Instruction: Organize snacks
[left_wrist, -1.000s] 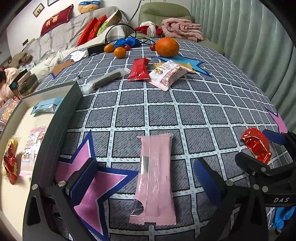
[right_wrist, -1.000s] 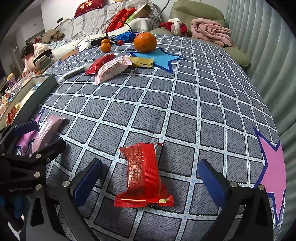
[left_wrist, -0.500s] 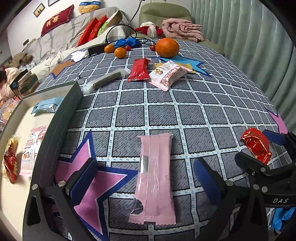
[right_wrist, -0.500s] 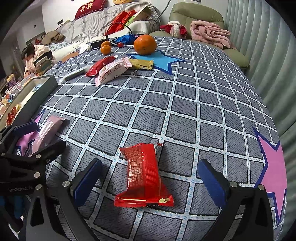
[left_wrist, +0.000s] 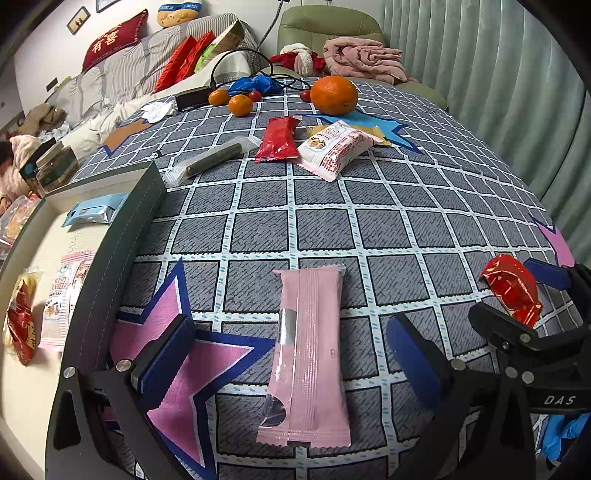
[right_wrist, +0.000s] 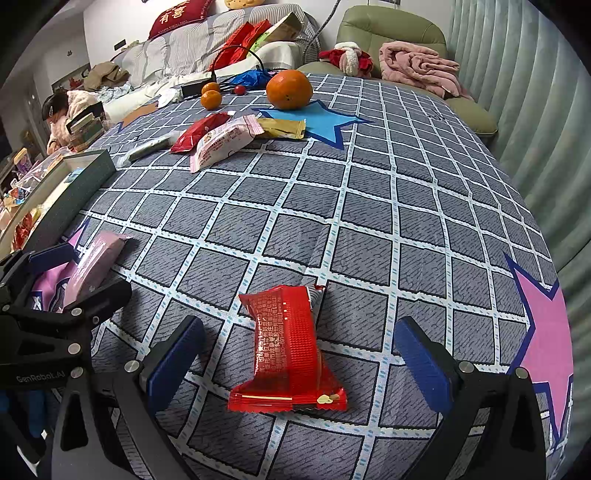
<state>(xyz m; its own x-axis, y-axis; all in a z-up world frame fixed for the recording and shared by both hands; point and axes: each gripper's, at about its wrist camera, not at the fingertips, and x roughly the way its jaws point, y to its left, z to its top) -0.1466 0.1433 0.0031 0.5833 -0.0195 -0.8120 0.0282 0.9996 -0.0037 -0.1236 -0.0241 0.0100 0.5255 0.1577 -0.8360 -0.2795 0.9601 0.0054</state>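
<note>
Pre-grasp, both claws spread — nothing pinched yet.
Left gripper (left_wrist: 291, 363) straddling pink packet (left_wrist: 308, 354) beside tray (left_wrist: 122, 236); right gripper (right_wrist: 299, 358) straddling red packet (right_wrist: 290, 350) — next: close, lift, carry to tray.

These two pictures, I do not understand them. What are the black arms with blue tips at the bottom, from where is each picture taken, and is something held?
No robot here: a person holds a two-finger gripper in each hand, and each gripper carries a wide-angle camera looking along its fingers. The blue tips are the finger pads.

The left view looks over the left gripper. It is open, with a pink packet lying flat between its fingers, not gripped. A tray to the left already holds some snacks.

The right view looks over the right gripper, also open, around a red packet on the checked cloth. More snacks and an orange lie farther back.

Nothing is held.
</note>
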